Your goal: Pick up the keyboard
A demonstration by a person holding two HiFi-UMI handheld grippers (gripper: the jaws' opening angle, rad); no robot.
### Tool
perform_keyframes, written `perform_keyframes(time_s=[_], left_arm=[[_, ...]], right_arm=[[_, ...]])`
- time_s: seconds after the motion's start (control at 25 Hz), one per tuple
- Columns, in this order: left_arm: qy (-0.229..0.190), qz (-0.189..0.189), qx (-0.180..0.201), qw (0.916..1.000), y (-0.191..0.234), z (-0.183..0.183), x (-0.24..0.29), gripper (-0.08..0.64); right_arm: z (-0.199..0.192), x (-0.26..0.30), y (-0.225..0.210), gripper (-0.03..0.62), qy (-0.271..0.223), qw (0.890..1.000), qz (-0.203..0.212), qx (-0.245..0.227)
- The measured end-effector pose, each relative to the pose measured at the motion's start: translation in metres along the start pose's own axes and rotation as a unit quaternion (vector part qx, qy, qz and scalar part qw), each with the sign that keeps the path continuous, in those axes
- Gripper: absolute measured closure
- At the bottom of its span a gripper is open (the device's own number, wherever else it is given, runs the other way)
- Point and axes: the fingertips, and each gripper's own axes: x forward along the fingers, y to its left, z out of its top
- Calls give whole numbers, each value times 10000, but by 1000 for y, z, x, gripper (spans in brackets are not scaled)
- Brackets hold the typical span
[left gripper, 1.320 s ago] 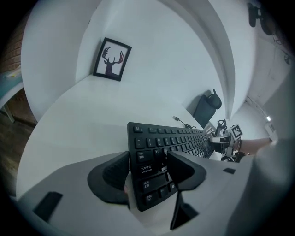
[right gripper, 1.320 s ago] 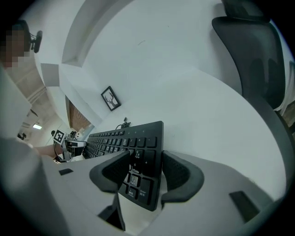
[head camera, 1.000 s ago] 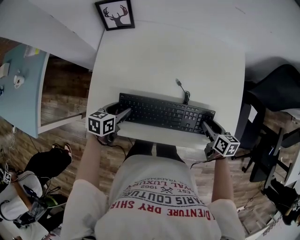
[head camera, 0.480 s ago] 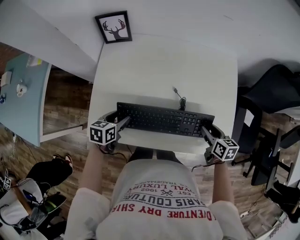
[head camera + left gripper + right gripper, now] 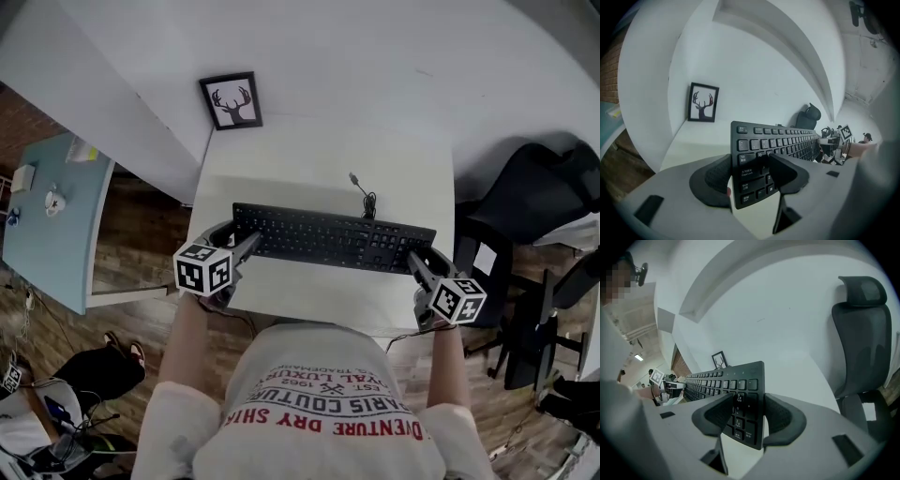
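Pinching keyboard (image 5: 333, 237) ends — left hand-held gripper (image 5: 242, 236), right hand-held gripper (image 5: 424, 256) — over desk (image 5: 309, 159).

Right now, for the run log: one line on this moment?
left gripper: shut on keyboard, left end; right gripper: shut on keyboard, right end

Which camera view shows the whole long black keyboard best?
The head view: the long black keyboard shows end to end, with the left gripper and right gripper clamped on its ends. The left gripper view shows only its left end, foreshortened, between the jaws; the right gripper view only its number-pad end.
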Motion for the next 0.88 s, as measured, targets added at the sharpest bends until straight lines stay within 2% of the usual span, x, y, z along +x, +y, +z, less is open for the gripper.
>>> perform_keyframes(time_s=[0.28,0.44,0.64,0.88], left_arm=[[-682,-40,458,9966,-20,82,-21,296],[-1080,-31,734,9914,-32,126,-37,296],[-1538,2,991,9831,-52,164,-63,296],[-1745,30,1049,9790,-55,201,-71,296]], right_arm=[[77,-22,13,367,-607,9977,60,-309],[117,-34,22,367,-966,9942,109,-459],[157,-58,35,367,-1371,9881,151,-675],[199,-63,43,367,-1518,9843,177,-883]])
